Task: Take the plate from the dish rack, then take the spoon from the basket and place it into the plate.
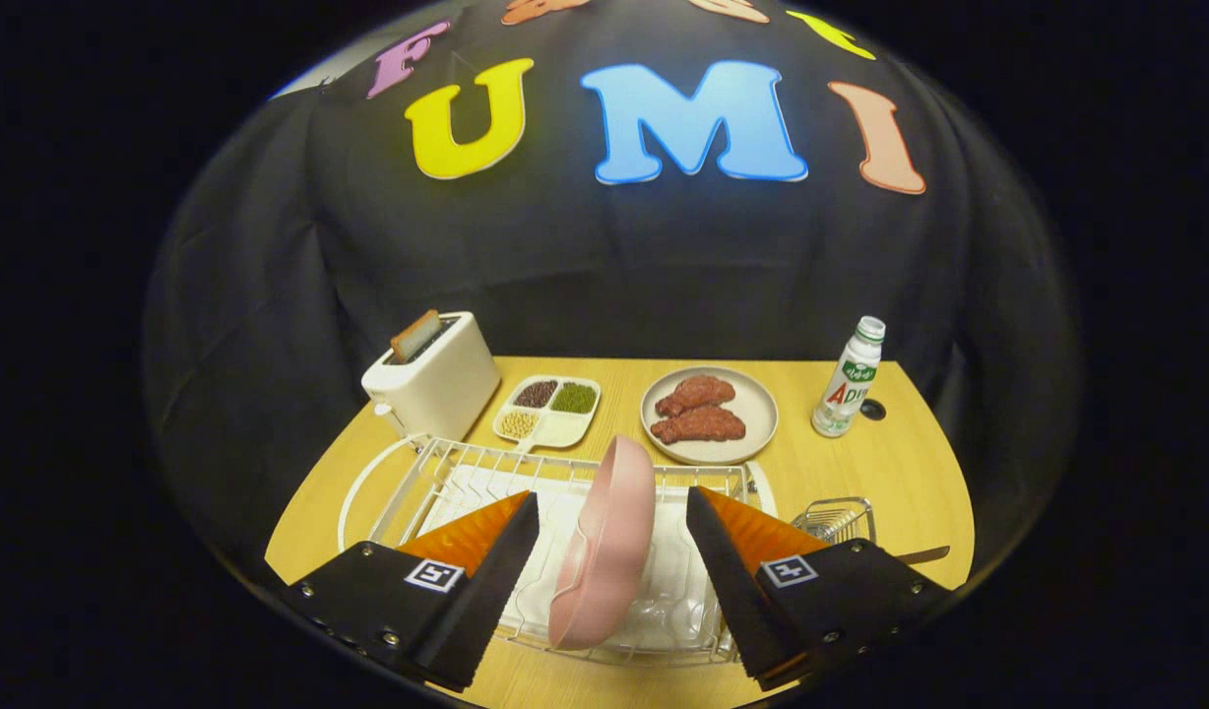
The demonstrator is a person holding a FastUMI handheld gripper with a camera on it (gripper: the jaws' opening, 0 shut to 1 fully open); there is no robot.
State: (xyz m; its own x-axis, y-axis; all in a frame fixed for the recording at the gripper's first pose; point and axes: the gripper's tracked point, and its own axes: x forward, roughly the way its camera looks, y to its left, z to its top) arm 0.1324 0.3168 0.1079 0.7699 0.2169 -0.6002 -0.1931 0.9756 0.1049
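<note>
Gripper point(612, 522) fingers wide, pink plate point(604, 547) upright btwn them in rack point(437, 473); basket point(836, 517) part-hidden

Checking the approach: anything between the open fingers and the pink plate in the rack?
Nothing visible. The pink plastic plate stands on edge in the white wire dish rack, directly between the open gripper fingers, with gaps on both sides.

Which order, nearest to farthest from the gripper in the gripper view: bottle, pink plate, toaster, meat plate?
Gripper open, fingers either side of the pink plate.
1. Pink plate: on edge in the dish rack, between the fingers.
2. Meat plate: beyond the rack, slightly right.
3. Toaster and bottle: far left and far right, too close to call.
</note>
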